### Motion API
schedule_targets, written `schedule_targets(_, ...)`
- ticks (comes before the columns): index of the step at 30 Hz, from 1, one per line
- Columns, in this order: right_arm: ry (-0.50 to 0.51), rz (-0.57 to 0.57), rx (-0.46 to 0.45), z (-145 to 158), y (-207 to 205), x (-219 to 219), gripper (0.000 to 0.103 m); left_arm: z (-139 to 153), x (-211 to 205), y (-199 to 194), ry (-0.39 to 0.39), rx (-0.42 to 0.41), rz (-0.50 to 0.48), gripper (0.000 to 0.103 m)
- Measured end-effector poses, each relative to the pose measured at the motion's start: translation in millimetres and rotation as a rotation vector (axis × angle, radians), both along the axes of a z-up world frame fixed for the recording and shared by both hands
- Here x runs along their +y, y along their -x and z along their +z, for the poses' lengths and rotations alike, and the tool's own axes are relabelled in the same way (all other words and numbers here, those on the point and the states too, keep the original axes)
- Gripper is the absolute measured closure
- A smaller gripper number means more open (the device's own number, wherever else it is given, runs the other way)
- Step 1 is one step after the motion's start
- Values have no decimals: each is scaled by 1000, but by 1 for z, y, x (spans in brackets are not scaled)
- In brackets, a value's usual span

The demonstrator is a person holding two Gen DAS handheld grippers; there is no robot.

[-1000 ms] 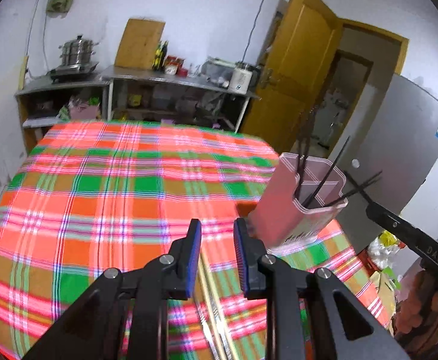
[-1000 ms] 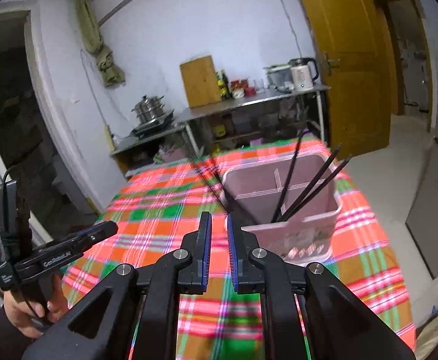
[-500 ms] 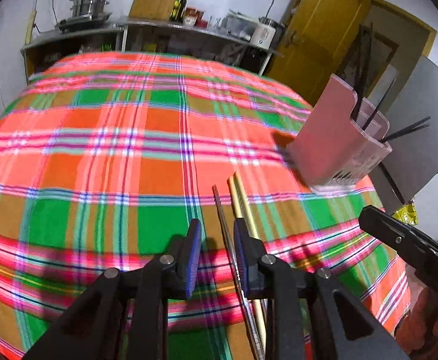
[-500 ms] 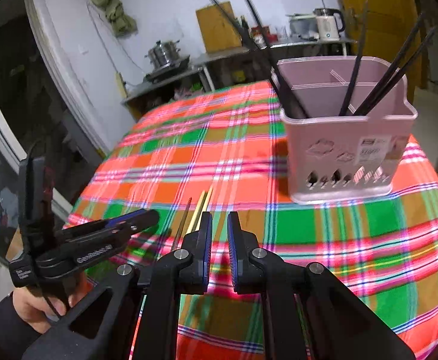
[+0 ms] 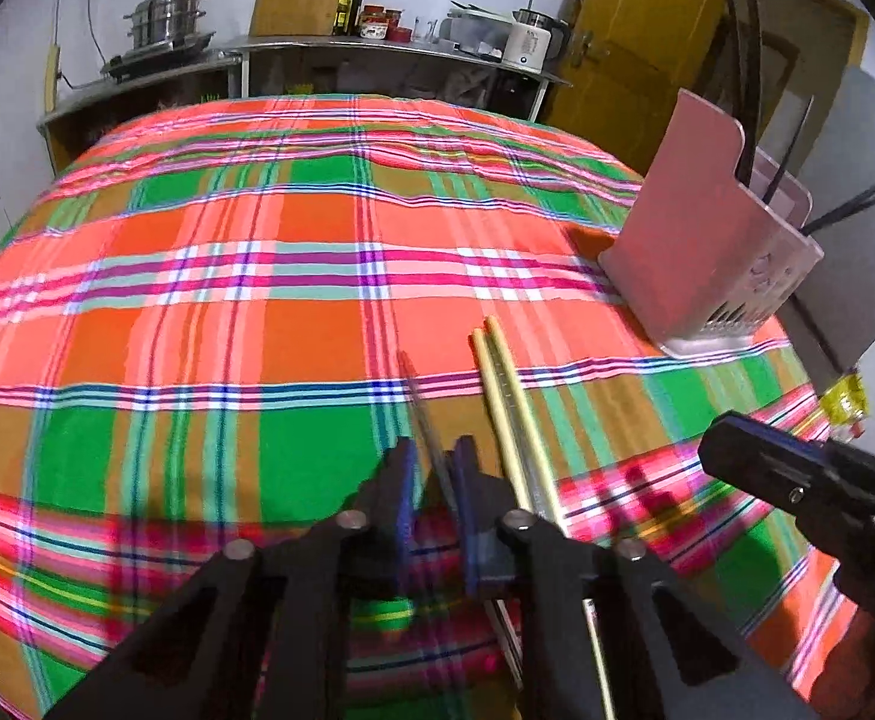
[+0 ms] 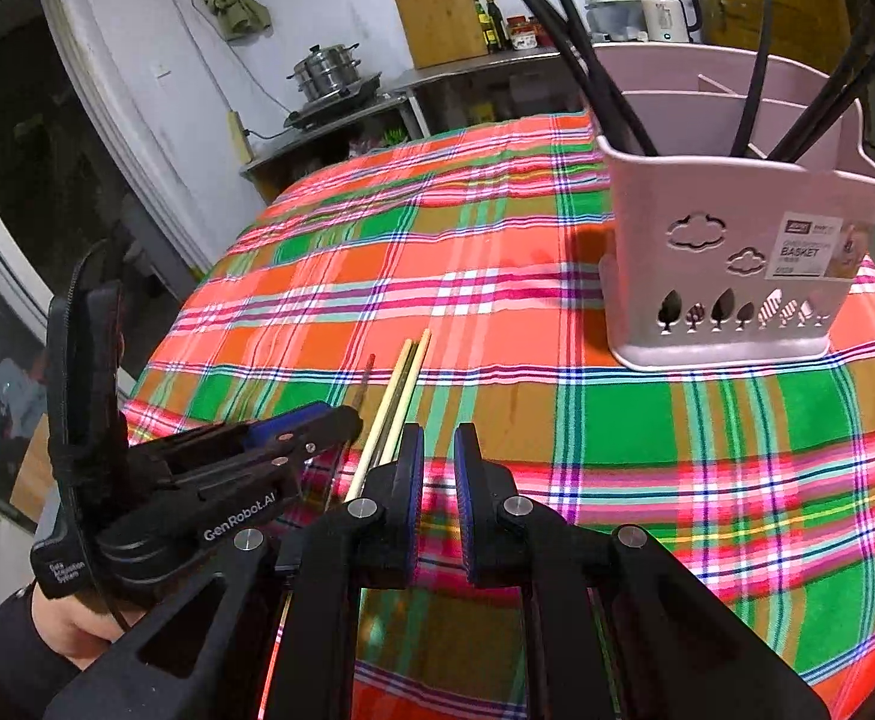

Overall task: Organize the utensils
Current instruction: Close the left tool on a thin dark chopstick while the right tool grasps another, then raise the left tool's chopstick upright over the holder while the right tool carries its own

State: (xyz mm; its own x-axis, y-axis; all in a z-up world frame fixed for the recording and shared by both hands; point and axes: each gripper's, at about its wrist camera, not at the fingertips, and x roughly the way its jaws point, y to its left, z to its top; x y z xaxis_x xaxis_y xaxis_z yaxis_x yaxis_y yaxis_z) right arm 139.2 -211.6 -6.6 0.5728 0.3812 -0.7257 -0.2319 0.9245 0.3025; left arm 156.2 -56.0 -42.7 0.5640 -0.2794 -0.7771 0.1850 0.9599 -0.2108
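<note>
A pink utensil basket (image 5: 701,246) (image 6: 731,252) stands on the plaid tablecloth and holds several black chopsticks (image 6: 599,72). A pair of pale yellow chopsticks (image 5: 512,408) (image 6: 392,402) lies on the cloth, with a thin dark chopstick (image 5: 422,414) (image 6: 365,378) beside it. My left gripper (image 5: 434,468) is low over the cloth, its narrowly parted jaws straddling the dark chopstick; it also shows in the right wrist view (image 6: 341,420). My right gripper (image 6: 437,450) is slightly open and empty, just right of the yellow chopsticks.
The table's plaid cloth (image 5: 257,300) falls away at the near and right edges. Behind the table stands a metal counter (image 5: 377,48) with a steamer pot (image 5: 167,18), bottles, a kettle (image 6: 665,12) and a wooden board. A yellow door (image 5: 635,60) is at the back right.
Both grippers dropped and tilted down toward the cloth. The left gripper moved forward until its jaws came around the dark chopstick. The right gripper closed in on the basket and chopsticks.
</note>
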Motion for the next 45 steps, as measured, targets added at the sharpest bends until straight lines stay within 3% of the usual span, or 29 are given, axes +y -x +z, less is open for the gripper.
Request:
schedule_targets(16, -20, 109, 84, -35, -21, 51, 98, -3, 46, 5, 42, 10, 66, 97)
schedule_targets(29, 47, 71, 91, -36, -26, 48, 99, -5, 53, 4, 80, 13, 62, 97)
schedule_targets(45, 124, -8, 119, -33, -61, 46, 95, -5, 52, -16, 27, 11, 107, 97)
